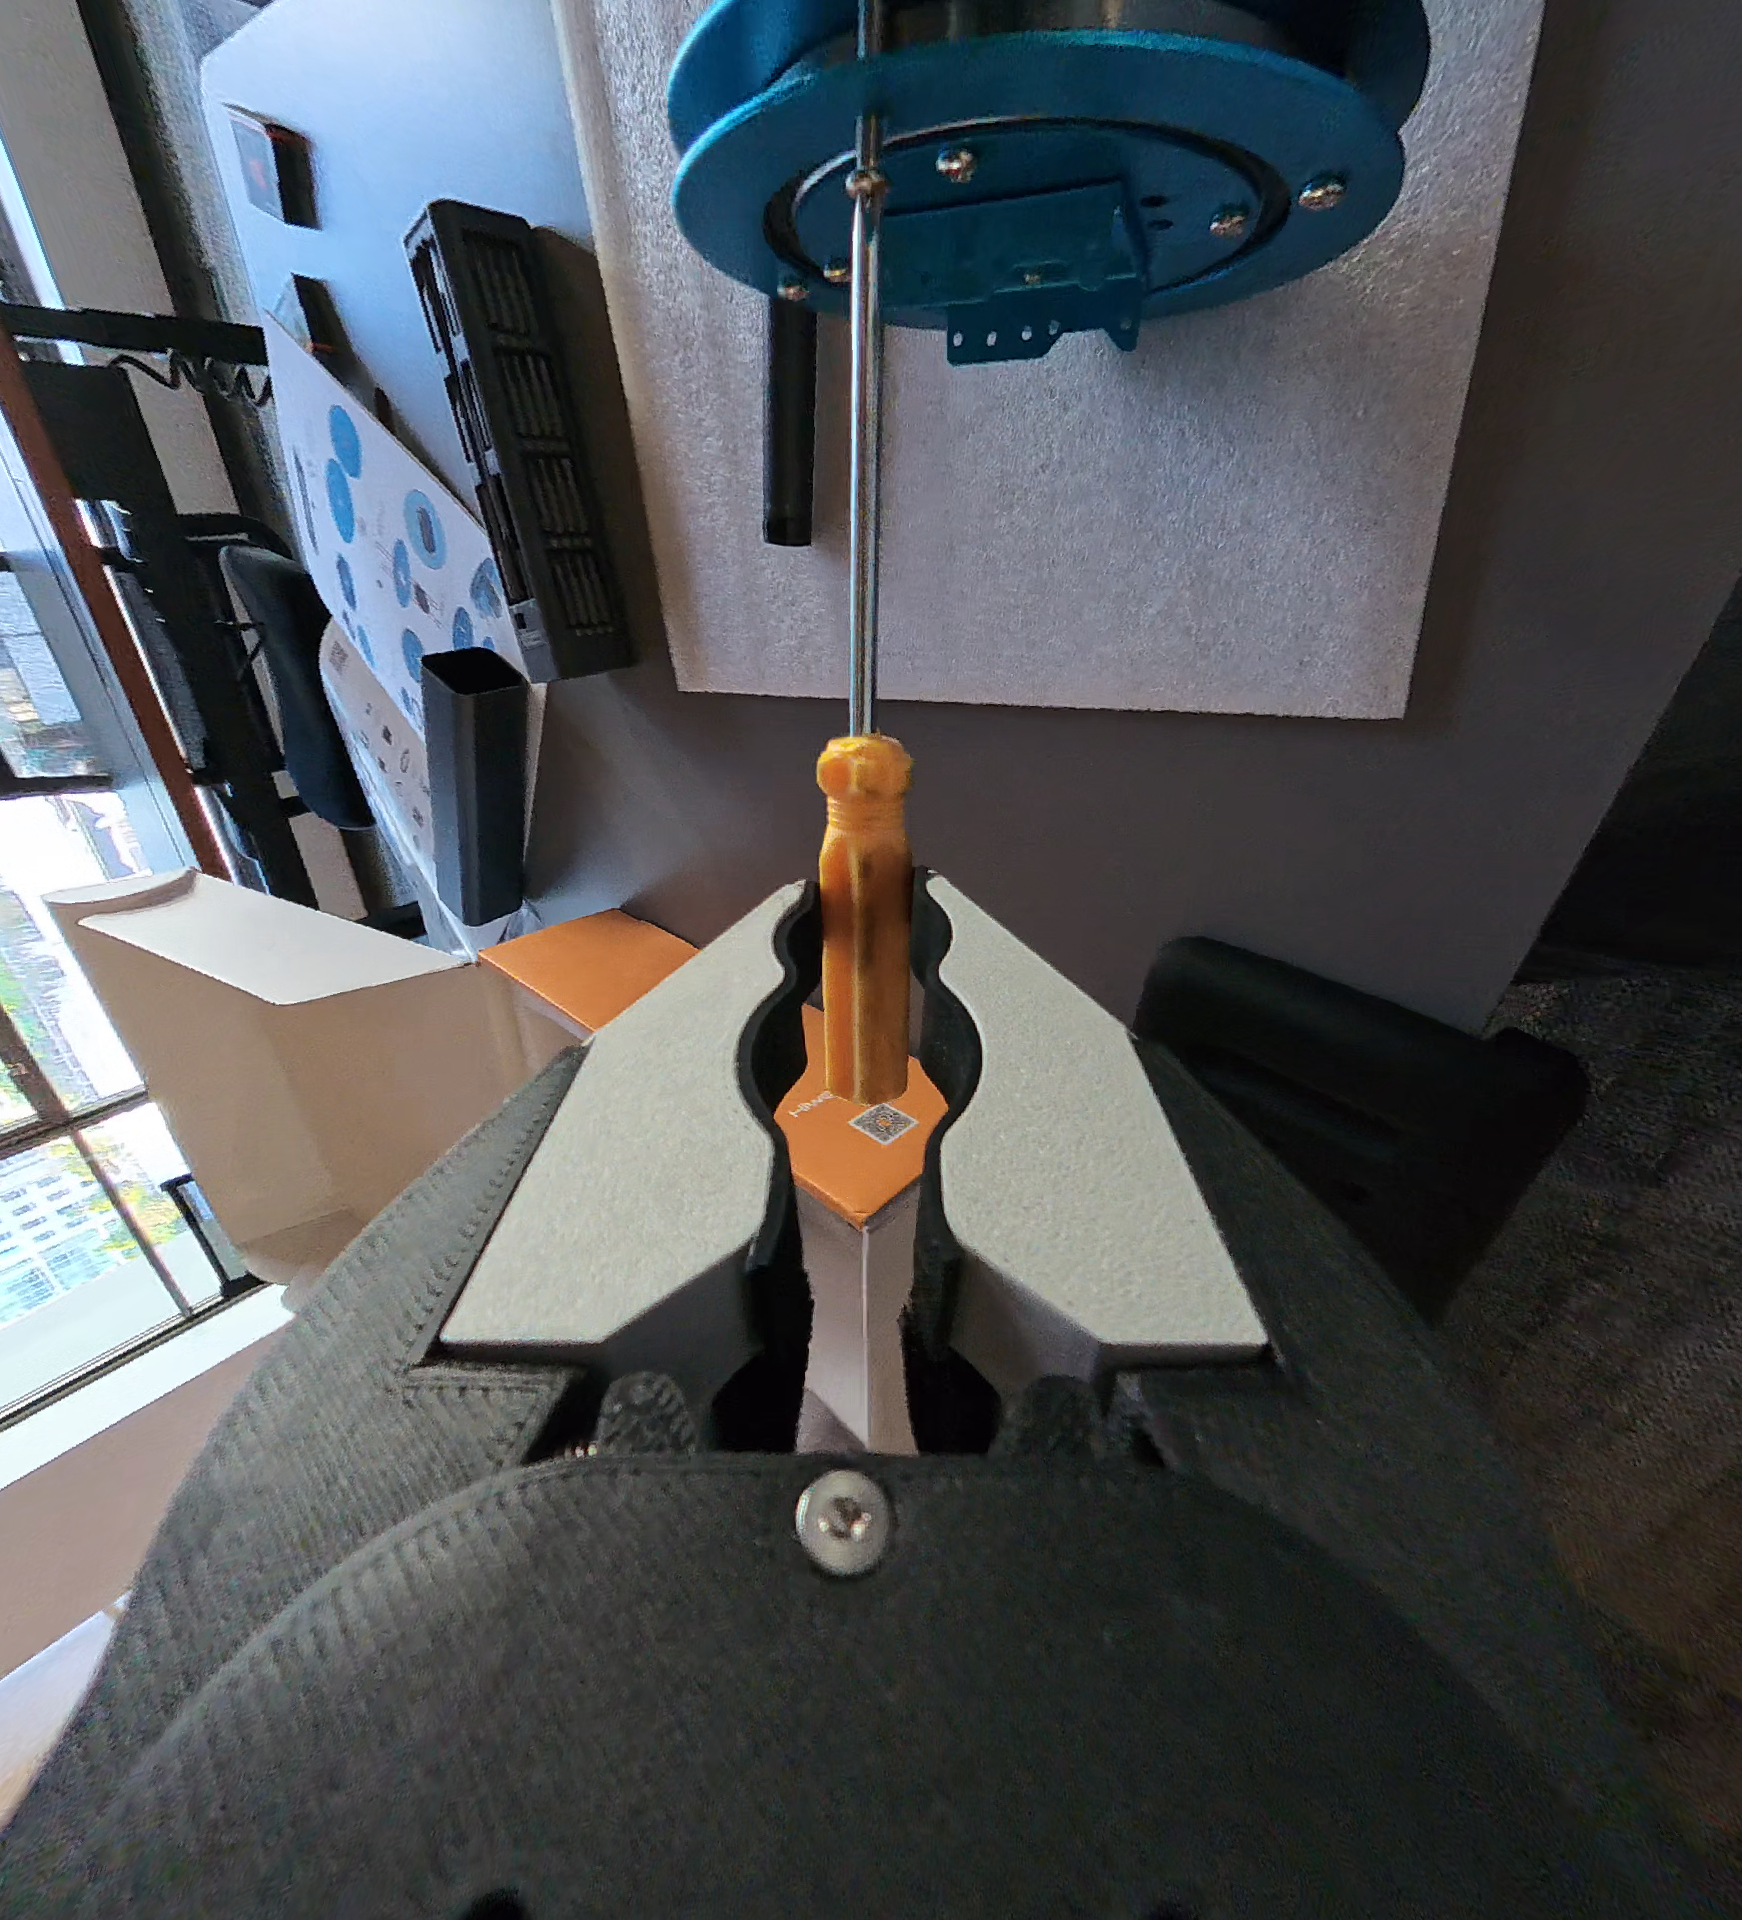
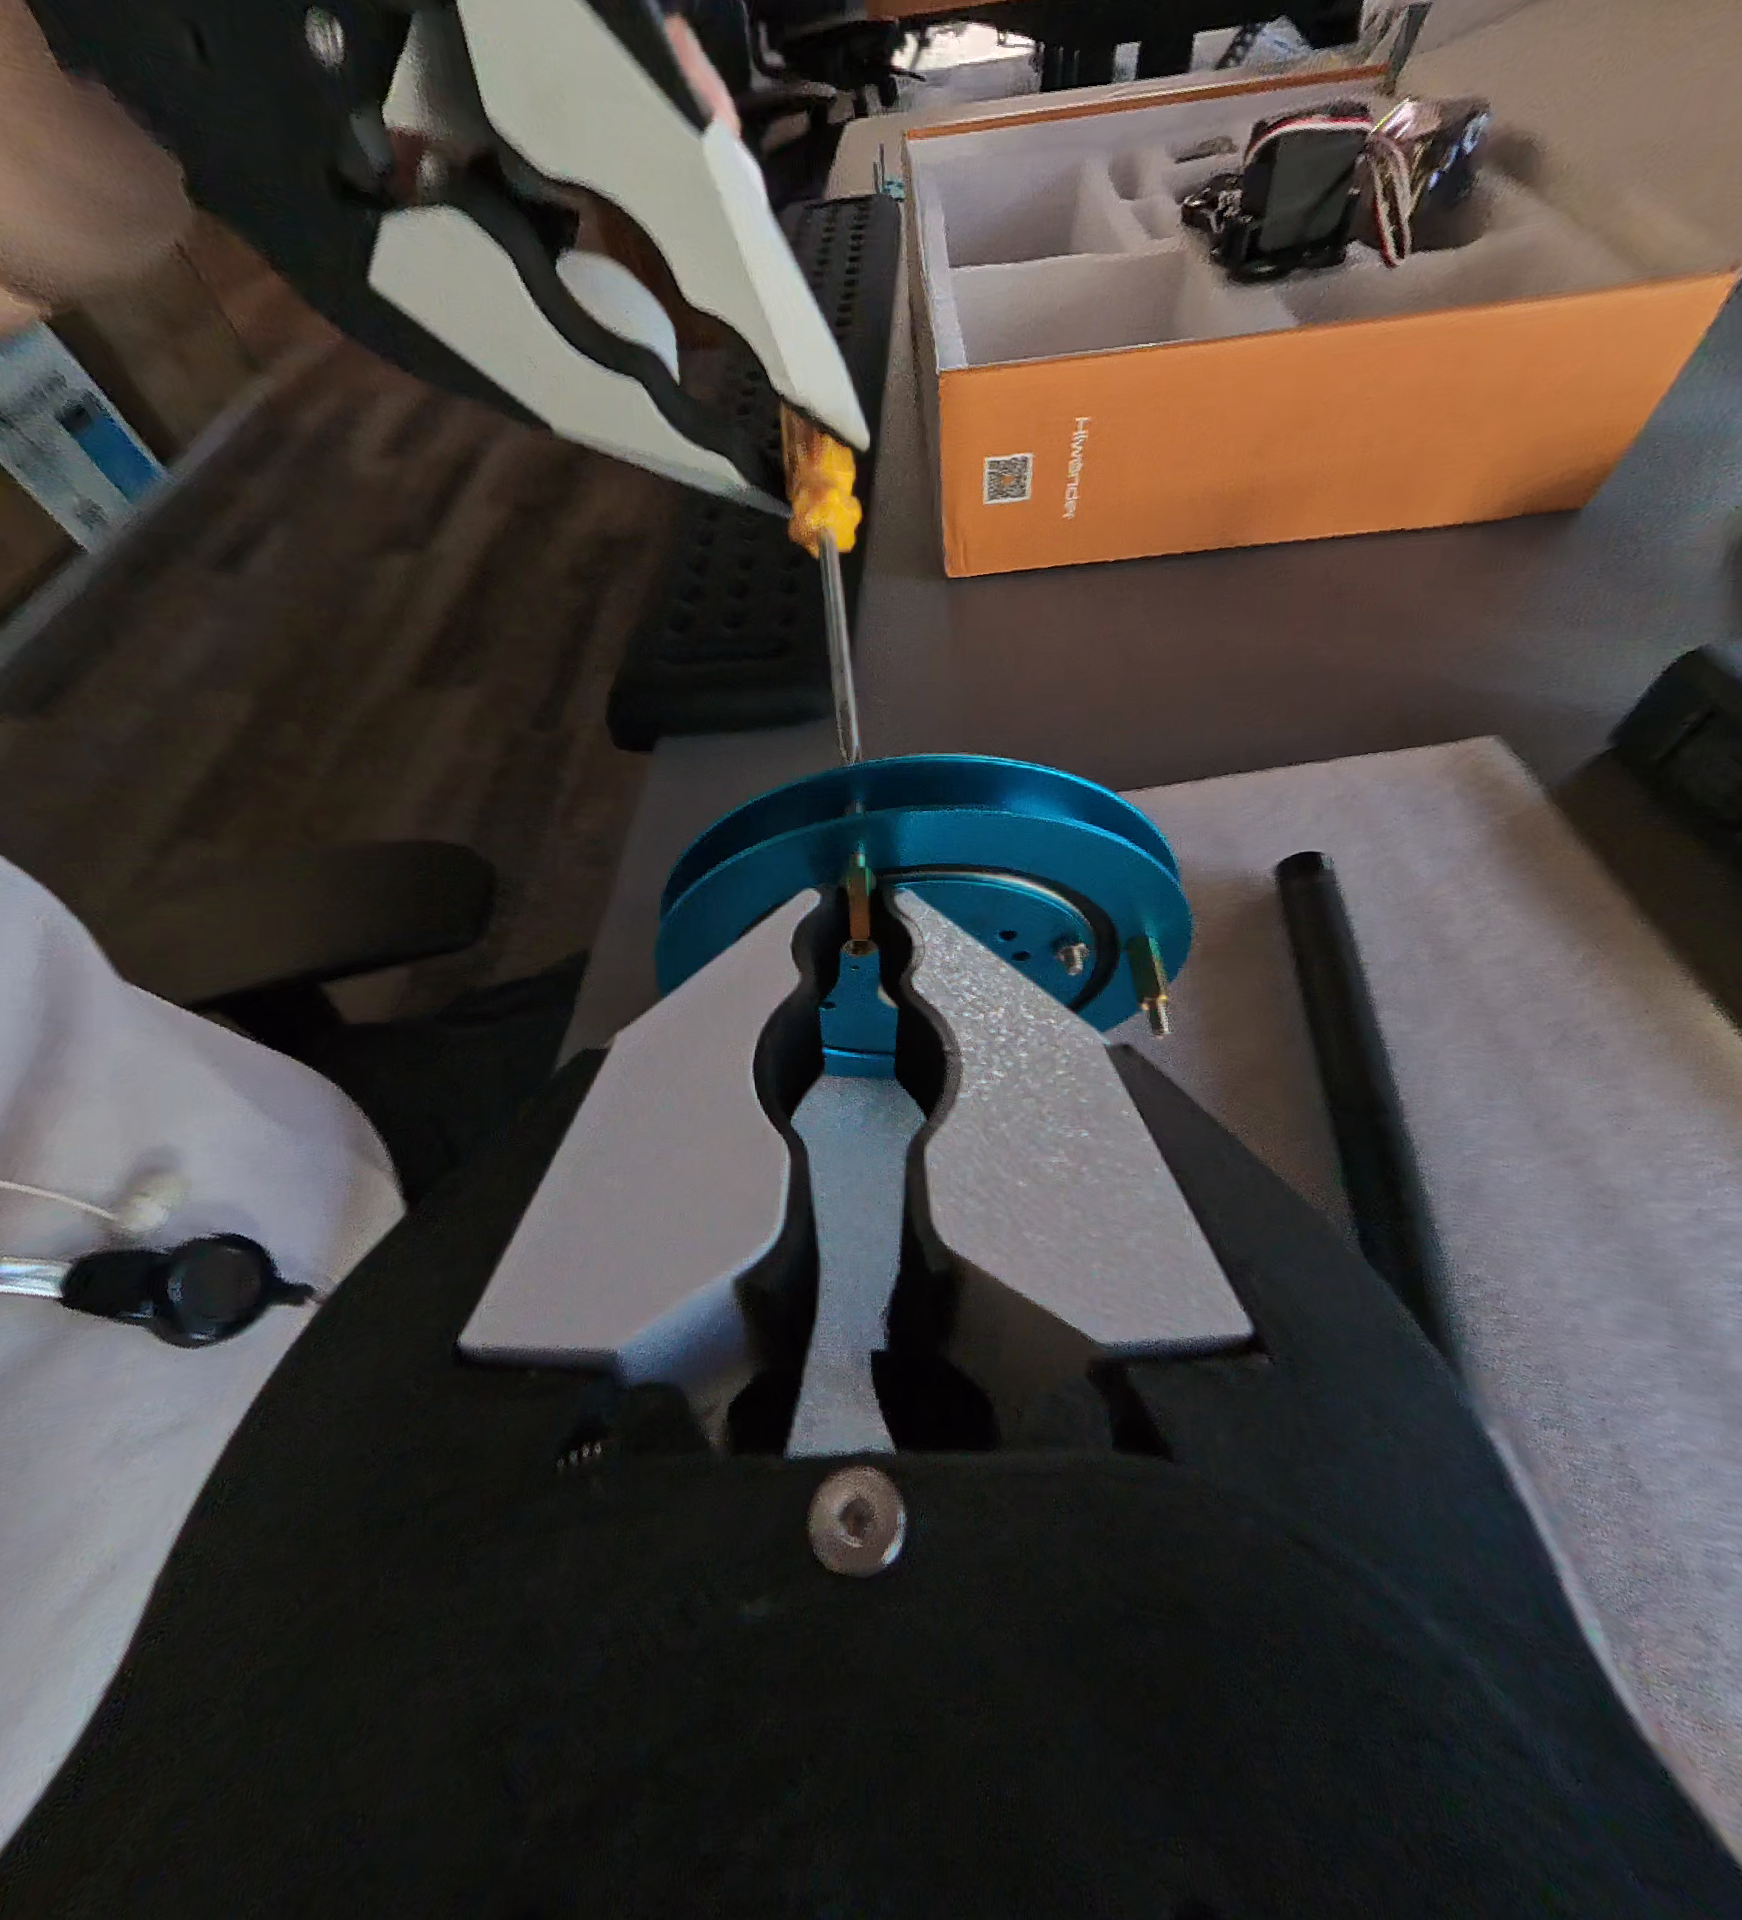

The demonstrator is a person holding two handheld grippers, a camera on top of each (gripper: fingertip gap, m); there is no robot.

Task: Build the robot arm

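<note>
So the biggest thing here is the grey table, with a white foam mat laid on it. Off to the far side sits an open orange box with foam compartments and some wired black parts inside, and a black tray of screwdriver bits lies just beside the mat.

On the mat there's a blue round metal assembly, two discs stacked with brass standoffs between them. A black tube lies on the mat near it, not touching.

The right gripper is pressed in on the near edge of that blue assembly, its tips pinching around a brass standoff and the blue bracket under the top disc.

The left gripper is clamped on the amber handle of a screwdriver, about mid-handle, with the handle's collar poking out past the tips. The steel shaft runs straight out to the blue assembly, tip sitting on a screw head at the inner ring. From the right wrist view the screwdriver stands nearly upright over the disc's far edge.
</note>
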